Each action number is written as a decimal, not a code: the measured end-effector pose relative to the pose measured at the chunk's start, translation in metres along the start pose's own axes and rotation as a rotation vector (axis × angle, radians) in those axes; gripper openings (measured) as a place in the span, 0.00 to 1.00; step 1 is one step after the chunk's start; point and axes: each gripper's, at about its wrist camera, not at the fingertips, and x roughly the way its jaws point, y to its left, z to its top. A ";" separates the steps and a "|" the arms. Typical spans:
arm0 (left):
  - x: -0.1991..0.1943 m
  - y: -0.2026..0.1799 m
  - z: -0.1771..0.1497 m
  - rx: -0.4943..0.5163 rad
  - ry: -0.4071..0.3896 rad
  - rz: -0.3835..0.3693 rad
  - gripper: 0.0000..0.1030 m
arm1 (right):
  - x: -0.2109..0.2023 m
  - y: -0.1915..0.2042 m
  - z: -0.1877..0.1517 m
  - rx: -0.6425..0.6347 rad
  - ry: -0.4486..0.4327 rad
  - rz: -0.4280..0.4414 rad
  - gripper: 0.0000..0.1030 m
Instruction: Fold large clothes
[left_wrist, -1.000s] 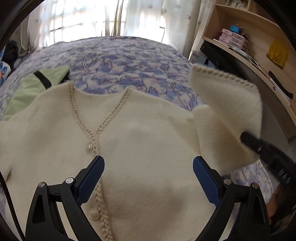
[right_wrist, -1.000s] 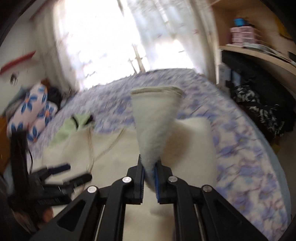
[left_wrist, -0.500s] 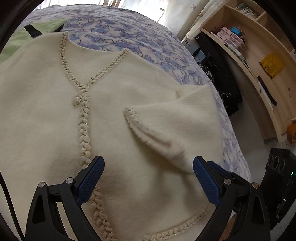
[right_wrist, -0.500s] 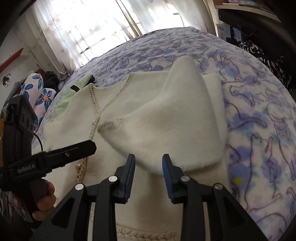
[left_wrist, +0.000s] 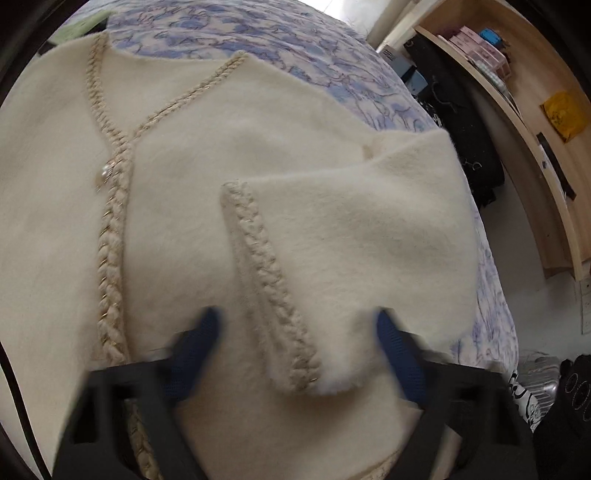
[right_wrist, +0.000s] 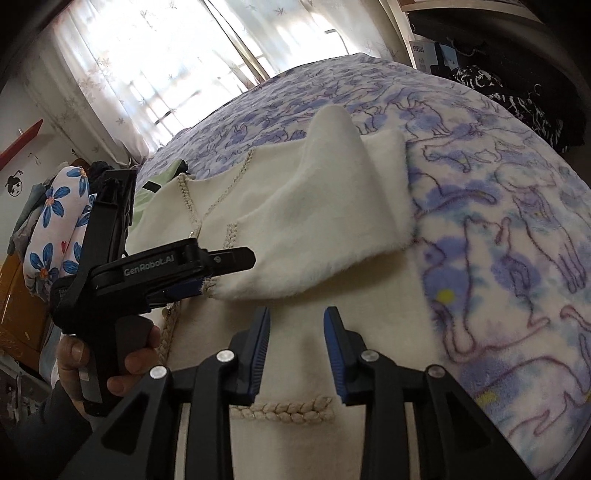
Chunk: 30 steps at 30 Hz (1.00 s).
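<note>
Left wrist view: I have the cream cardigan (left_wrist: 177, 229) flat on the bed (left_wrist: 295, 48), neckline away from me, sleeve (left_wrist: 351, 236) folded across the front. Left gripper (left_wrist: 295, 339) jaws closing around its braided cuff.

Right wrist view: right gripper (right_wrist: 297, 328) jaws part-open, empty. Next, I judge, straighten the sleeve.

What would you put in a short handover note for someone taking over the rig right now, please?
Left gripper: jaws closing around the braided cuff of the folded-in sleeve; grip not confirmed.
Right gripper: open and holding nothing, above the cardigan's lower front near the braided pocket trim.
Cream cardigan: lies front up on the cat-print blanket, pearl button fastened.
Done: one sleeve lies folded across the front.
Left: nothing shows the other sleeve folded; body not yet folded up.
</note>
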 end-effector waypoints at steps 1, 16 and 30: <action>0.004 -0.004 0.003 0.016 0.025 0.020 0.15 | 0.000 -0.001 0.000 0.003 0.002 -0.002 0.29; -0.173 -0.020 0.069 0.201 -0.452 0.267 0.13 | -0.006 -0.012 0.026 -0.064 -0.055 -0.148 0.45; -0.073 0.153 0.039 -0.147 -0.119 0.328 0.59 | 0.035 -0.036 0.054 -0.047 0.036 -0.237 0.46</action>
